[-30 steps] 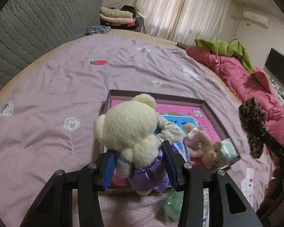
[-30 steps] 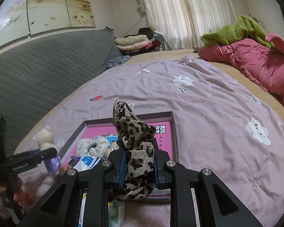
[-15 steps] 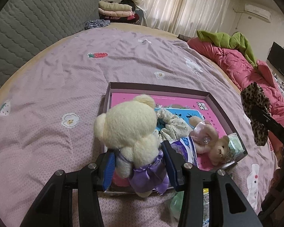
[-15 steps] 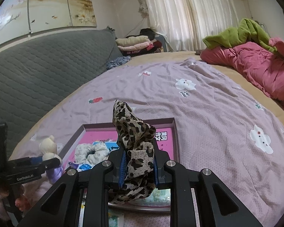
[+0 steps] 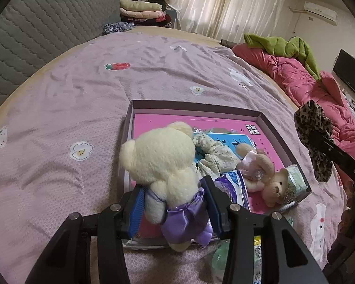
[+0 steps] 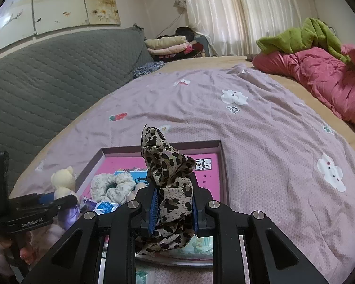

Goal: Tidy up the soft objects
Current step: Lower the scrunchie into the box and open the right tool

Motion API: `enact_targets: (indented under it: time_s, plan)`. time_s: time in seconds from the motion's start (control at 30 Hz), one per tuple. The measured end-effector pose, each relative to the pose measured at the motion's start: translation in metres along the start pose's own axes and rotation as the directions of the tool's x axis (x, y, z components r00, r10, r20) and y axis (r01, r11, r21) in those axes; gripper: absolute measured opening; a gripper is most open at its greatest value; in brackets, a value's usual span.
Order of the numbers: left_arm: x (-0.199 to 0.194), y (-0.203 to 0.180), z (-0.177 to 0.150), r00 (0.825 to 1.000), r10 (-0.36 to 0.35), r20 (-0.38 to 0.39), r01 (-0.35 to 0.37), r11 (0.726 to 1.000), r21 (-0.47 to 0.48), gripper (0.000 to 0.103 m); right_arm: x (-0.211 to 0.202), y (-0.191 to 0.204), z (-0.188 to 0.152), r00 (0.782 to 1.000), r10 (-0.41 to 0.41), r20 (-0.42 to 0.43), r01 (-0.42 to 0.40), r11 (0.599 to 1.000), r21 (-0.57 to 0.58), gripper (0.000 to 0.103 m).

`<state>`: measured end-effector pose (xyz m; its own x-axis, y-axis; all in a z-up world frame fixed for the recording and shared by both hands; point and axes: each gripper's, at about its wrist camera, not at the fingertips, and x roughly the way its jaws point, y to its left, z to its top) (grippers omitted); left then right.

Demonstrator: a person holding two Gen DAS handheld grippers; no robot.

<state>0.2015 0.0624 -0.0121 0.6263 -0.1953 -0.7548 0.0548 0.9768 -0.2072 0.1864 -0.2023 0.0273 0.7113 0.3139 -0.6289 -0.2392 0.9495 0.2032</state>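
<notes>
My left gripper [image 5: 174,203] is shut on a cream teddy bear [image 5: 163,158] in a purple dress, held over the near left corner of a shallow box [image 5: 196,106] with a pink bottom. Inside the box lie a floral scrunchie [image 5: 213,153], a small tan bear [image 5: 262,172] in pink and a purple-blue packet [image 5: 232,187]. My right gripper [image 6: 174,207] is shut on a leopard-print scrunchie [image 6: 168,165], above the box's near edge [image 6: 158,150]. The cream bear [image 6: 62,181] and left gripper [image 6: 45,204] show at the left of the right wrist view.
The box lies on a lilac bedsheet [image 5: 59,123] with flower and strawberry prints. A grey quilted headboard [image 5: 35,23] stands at the left, a pink duvet [image 5: 303,80] with a green blanket [image 5: 284,47] at the right. Folded clothes [image 5: 139,9] are stacked beyond the bed.
Both grippers have edged forward over the box, so more of its pink bottom shows. Their grips on the bear and the leopard scrunchie are unchanged.
</notes>
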Motion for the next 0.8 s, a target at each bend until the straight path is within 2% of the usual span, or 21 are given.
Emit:
enact_targets:
  time_s: [0.53, 0.6, 0.67, 0.8]
  plan:
    - [0.016, -0.008, 0.003, 0.999, -0.039, -0.028, 0.039, 0.999, 0.017, 0.047, 0.023, -0.003, -0.006, 0.996, 0.011, -0.094, -0.008, 0.999, 0.042, 0.023]
    - [0.016, -0.009, 0.003, 0.998, -0.047, -0.033, 0.048, 0.999, 0.021, 0.047, 0.027, -0.002, -0.008, 0.993, 0.023, -0.116, -0.017, 0.999, 0.047, 0.023]
    - [0.016, -0.009, 0.003, 0.998, -0.048, -0.033, 0.049, 0.999, 0.023, 0.047, 0.032, -0.001, -0.012, 0.990, 0.001, -0.144, 0.004, 0.999, 0.037, 0.023]
    - [0.017, -0.008, 0.002, 0.998, -0.050, -0.047, 0.051, 0.999, 0.014, 0.047, 0.040, -0.004, -0.020, 0.982, 0.026, -0.186, -0.013, 0.997, 0.073, 0.024]
